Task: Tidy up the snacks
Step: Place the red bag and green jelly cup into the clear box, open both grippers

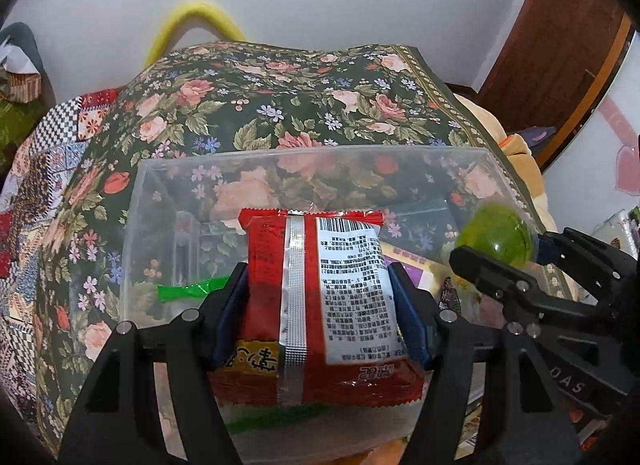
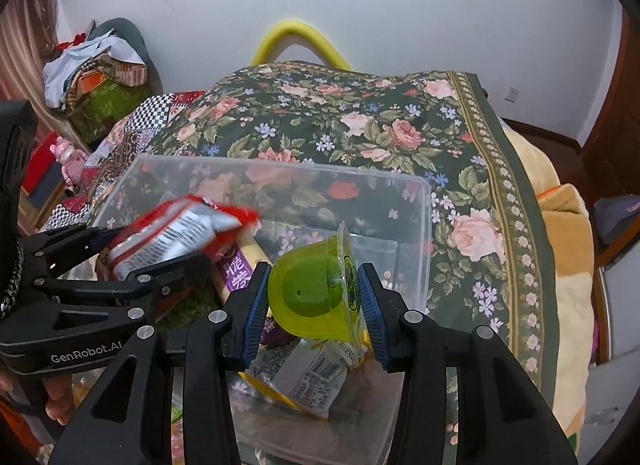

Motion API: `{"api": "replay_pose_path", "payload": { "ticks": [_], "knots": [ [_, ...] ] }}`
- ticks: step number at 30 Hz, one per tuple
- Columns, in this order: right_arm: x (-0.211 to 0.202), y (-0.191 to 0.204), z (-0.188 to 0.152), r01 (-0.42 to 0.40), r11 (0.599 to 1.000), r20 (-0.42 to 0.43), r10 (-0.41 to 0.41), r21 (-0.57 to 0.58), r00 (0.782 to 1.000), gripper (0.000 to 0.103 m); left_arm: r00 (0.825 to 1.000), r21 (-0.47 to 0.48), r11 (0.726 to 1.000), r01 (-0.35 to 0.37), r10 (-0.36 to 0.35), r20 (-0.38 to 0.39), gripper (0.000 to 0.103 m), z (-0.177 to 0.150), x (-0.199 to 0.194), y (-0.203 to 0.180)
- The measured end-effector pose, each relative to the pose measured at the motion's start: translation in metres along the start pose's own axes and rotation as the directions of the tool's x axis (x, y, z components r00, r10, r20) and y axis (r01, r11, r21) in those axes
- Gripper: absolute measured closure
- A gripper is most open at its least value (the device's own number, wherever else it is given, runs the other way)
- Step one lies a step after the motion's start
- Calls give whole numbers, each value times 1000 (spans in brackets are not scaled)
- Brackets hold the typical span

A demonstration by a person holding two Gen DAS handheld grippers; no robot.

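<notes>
I am holding the red packet (image 1: 316, 301) clamped in my left tool (image 1: 318, 297), long axis pointing away; my right tool (image 2: 314, 297) is gripping the green jelly cup (image 2: 316, 289) sideways, over the clear box (image 2: 424, 225).

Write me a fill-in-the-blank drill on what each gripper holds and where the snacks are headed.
1. The left gripper is shut on a ____ snack packet.
2. The right gripper clamps a ____ jelly cup.
3. Both snacks hang over a clear plastic ____ that already holds other packets.
4. That container sits on a cloth printed with ____.

Missing words: red; green; bin; flowers
</notes>
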State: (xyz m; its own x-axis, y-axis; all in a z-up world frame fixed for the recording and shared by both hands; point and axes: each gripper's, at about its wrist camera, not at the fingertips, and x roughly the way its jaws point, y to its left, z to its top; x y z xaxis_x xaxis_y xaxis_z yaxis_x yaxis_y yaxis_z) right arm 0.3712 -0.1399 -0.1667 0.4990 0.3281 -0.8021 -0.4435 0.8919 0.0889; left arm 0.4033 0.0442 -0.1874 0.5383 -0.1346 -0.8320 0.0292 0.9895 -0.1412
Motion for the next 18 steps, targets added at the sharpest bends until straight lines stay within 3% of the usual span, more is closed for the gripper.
{"api": "replay_pose_path", "payload": {
  "ticks": [4, 6, 18],
  "knots": [
    [-8, 2, -2, 4, 1000, 27, -5, 5, 1000, 58, 1000, -12, 1000, 6, -6, 7, 35, -2, -8, 2],
    [-15, 2, 0, 12, 1000, 46, -12, 8, 999, 51, 1000, -21, 1000, 2, -1, 22, 35, -3, -17, 5],
    [-85, 14, -5, 11, 999, 153, -6, -30, 988, 50, 981, -1, 1000, -6, 6, 192, 35, -19, -128, 4]
  ]
}}
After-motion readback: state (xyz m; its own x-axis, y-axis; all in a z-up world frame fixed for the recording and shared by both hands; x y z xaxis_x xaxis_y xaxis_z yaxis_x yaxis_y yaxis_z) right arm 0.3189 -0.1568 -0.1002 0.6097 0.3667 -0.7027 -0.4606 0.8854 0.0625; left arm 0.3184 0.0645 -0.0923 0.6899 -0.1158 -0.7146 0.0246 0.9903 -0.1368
